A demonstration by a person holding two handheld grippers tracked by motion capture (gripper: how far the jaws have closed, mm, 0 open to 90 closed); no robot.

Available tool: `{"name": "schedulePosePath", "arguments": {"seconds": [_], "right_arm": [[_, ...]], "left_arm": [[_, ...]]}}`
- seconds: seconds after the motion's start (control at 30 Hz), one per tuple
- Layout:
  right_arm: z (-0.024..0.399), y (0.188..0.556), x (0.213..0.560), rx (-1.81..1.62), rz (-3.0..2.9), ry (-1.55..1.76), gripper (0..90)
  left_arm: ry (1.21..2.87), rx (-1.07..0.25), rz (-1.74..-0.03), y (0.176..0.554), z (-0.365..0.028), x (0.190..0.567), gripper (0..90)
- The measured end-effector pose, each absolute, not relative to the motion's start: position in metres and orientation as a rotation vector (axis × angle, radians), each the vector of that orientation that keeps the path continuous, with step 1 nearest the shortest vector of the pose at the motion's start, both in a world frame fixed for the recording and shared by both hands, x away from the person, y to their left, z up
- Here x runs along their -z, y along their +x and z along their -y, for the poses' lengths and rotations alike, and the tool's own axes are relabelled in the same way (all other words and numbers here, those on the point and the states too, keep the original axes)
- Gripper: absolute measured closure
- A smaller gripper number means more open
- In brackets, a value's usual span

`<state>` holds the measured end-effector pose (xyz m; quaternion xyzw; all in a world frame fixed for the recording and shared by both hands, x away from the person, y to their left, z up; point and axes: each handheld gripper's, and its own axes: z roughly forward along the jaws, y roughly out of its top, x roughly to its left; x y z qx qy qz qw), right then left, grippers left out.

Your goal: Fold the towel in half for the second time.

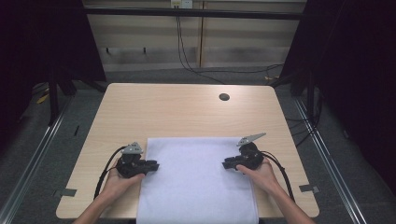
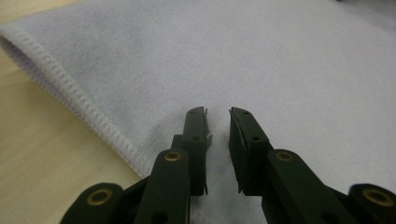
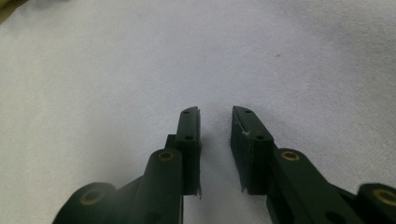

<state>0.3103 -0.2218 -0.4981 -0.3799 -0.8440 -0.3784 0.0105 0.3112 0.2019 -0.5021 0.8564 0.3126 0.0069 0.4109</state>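
A pale lavender-white cloth [image 1: 196,182] lies flat on the near half of the wooden table [image 1: 177,112], and its front edge hangs over the table's near side. My left gripper [image 1: 155,165] rests at the cloth's left edge, pointing inward. In the left gripper view its jaws [image 2: 218,112] stand a narrow gap apart just above the cloth [image 2: 261,56], beside the stitched hem [image 2: 79,102], with nothing pinched. My right gripper [image 1: 225,164] sits at the cloth's right edge, pointing inward. Its jaws [image 3: 215,109] are likewise slightly apart over the fabric [image 3: 140,56].
A round cable hole [image 1: 224,97] sits in the far right part of the tabletop. Bare wood stretches beyond the cloth. Black cables [image 1: 187,60] run down the wall and across the floor behind the table. Dark stands flank both sides.
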Motion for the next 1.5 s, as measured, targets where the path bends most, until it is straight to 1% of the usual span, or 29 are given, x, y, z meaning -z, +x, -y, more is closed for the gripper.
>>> {"name": "schedulePosePath", "arguments": {"seconds": [0.17, 0.43, 0.5, 0.63, 0.77, 0.83, 0.87, 0.93, 1.03, 1.1, 1.17, 1.3, 1.4, 1.5], "right_arm": [[0.220, 0.299, 0.498, 1.178, 2.637, -1.144, 72.8], [0.218, 0.263, 0.496, 1.168, 2.653, -1.100, 72.2], [0.219, 0.255, 0.496, 1.161, 2.644, -1.080, 71.4], [0.220, 0.246, 0.491, 1.149, 2.665, -1.057, 66.3], [0.236, 0.258, 0.474, 1.280, 2.656, -1.128, 66.6], [0.248, 0.273, 0.463, 1.331, 2.676, -1.177, 66.9], [0.251, 0.278, 0.461, 1.364, 2.687, -1.181, 66.9], [0.257, 0.292, 0.457, 1.425, 2.699, -1.202, 66.6], [0.257, 0.309, 0.463, 1.347, 2.719, -1.220, 65.8], [0.259, 0.317, 0.470, 1.330, 2.711, -1.242, 64.7], [0.265, 0.322, 0.476, 1.314, 2.700, -1.269, 62.7], [0.277, 0.325, 0.478, 1.334, 2.651, -1.312, 60.3], [0.281, 0.324, 0.488, 1.281, 2.664, -1.327, 59.6], [0.285, 0.324, 0.496, 1.276, 2.648, -1.358, 58.6]], "left_arm": [[2.184, 0.026, -0.761, 0.287, -0.204, 0.499, 76.6], [2.193, 0.075, -0.762, 0.258, -0.207, 0.497, 76.1], [2.200, 0.094, -0.754, 0.255, -0.207, 0.496, 73.5], [2.196, 0.088, -0.745, 0.260, -0.207, 0.491, 68.7], [2.135, 0.034, -0.770, 0.281, -0.212, 0.481, 66.6], [2.141, -0.023, -0.775, 0.296, -0.213, 0.476, 66.6], [2.125, -0.057, -0.805, 0.308, -0.214, 0.474, 66.2], [2.088, -0.054, -0.816, 0.322, -0.215, 0.471, 66.0], [2.072, -0.063, -0.847, 0.338, -0.215, 0.473, 64.9], [2.069, -0.076, -0.860, 0.341, -0.219, 0.475, 64.0], [2.053, -0.052, -0.880, 0.342, -0.226, 0.480, 62.1], [2.081, -0.035, -0.912, 0.341, -0.236, 0.489, 55.4], [2.103, -0.038, -0.933, 0.342, -0.238, 0.492, 50.0], [2.087, -0.031, -0.922, 0.342, -0.238, 0.491, 49.0]]}}
